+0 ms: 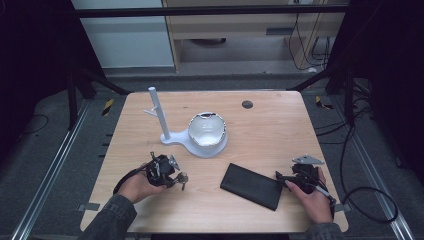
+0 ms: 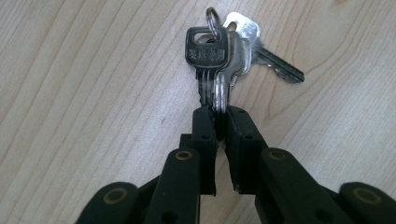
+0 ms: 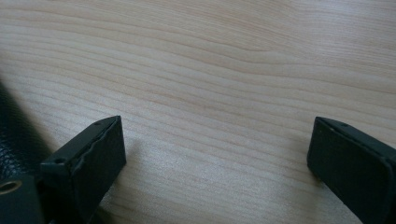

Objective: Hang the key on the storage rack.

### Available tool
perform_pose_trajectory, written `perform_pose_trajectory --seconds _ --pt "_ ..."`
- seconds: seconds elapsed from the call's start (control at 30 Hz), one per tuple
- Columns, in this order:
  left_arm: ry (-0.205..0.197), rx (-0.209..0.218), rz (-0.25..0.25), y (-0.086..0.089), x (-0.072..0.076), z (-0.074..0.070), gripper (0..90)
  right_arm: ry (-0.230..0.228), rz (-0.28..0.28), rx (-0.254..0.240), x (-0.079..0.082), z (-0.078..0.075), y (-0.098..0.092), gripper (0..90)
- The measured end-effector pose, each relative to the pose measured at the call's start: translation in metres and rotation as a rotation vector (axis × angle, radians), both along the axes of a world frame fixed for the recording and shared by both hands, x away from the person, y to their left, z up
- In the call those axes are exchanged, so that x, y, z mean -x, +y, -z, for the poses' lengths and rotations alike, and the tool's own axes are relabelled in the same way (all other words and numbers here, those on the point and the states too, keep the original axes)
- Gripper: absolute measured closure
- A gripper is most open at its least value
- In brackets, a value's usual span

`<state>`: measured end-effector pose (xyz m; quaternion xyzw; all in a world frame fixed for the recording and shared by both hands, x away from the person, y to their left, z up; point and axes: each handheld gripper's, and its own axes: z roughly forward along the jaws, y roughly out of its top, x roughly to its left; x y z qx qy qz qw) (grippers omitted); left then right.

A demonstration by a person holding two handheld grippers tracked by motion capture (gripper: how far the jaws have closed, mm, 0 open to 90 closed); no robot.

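A bunch of silver keys [image 2: 224, 51] on a ring lies on the wooden table [image 1: 270, 125]; the blades of two keys are clamped between the pads of my left gripper [image 2: 220, 122]. From above, that left gripper [image 1: 175, 179] sits at the table's front left with the keys [image 1: 183, 178] at its tip. At the front right my right gripper [image 3: 217, 154] rests low over bare wood, jaws wide apart with nothing between them. In the high view the right gripper [image 1: 287, 179] lies just right of a black wallet [image 1: 251, 186].
A white stand with an upright post [image 1: 159, 116] and a white bowl [image 1: 207, 130] on its base sits mid-table. A dark round hole [image 1: 247, 104] marks the far side. The black wallet's edge [image 3: 14, 135] shows at the left of the right gripper view.
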<state>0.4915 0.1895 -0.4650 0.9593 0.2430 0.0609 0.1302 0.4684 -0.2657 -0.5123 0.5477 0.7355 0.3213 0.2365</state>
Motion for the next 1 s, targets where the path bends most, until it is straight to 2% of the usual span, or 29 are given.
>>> perform_pose_trajectory --seconds 0.1,0.13,0.2,0.4,0.57,0.73,0.87,1.0 --pt "0.011 0.011 -0.031 0.001 0.000 0.000 82.5 -0.001 0.000 0.001 0.000 0.000 0.000 4.6" --pt "0.009 0.029 -0.050 0.002 0.001 -0.002 83.3 -0.002 -0.001 0.004 0.000 0.000 0.000 4.6" --pt "0.002 0.038 -0.071 0.004 0.002 -0.005 89.7 -0.002 -0.001 0.004 0.000 0.000 0.000 4.6" --pt "0.024 0.001 -0.062 0.007 0.003 -0.001 89.8 -0.002 -0.002 0.004 0.000 0.000 0.000 4.5" --pt "-0.007 0.029 -0.089 0.009 0.004 -0.006 89.8 -0.002 -0.002 0.004 0.000 0.000 0.000 4.4" --pt "-0.018 0.023 -0.085 0.012 0.004 -0.016 89.9 -0.002 -0.003 0.004 0.000 0.000 0.000 4.4" --pt "-0.021 0.040 -0.087 0.015 0.003 -0.034 90.0 -0.001 -0.003 0.004 0.000 0.000 0.000 4.3" --pt "-0.037 0.019 -0.079 0.015 0.002 -0.050 90.0 -0.001 -0.003 0.003 0.000 0.000 0.000 4.3"
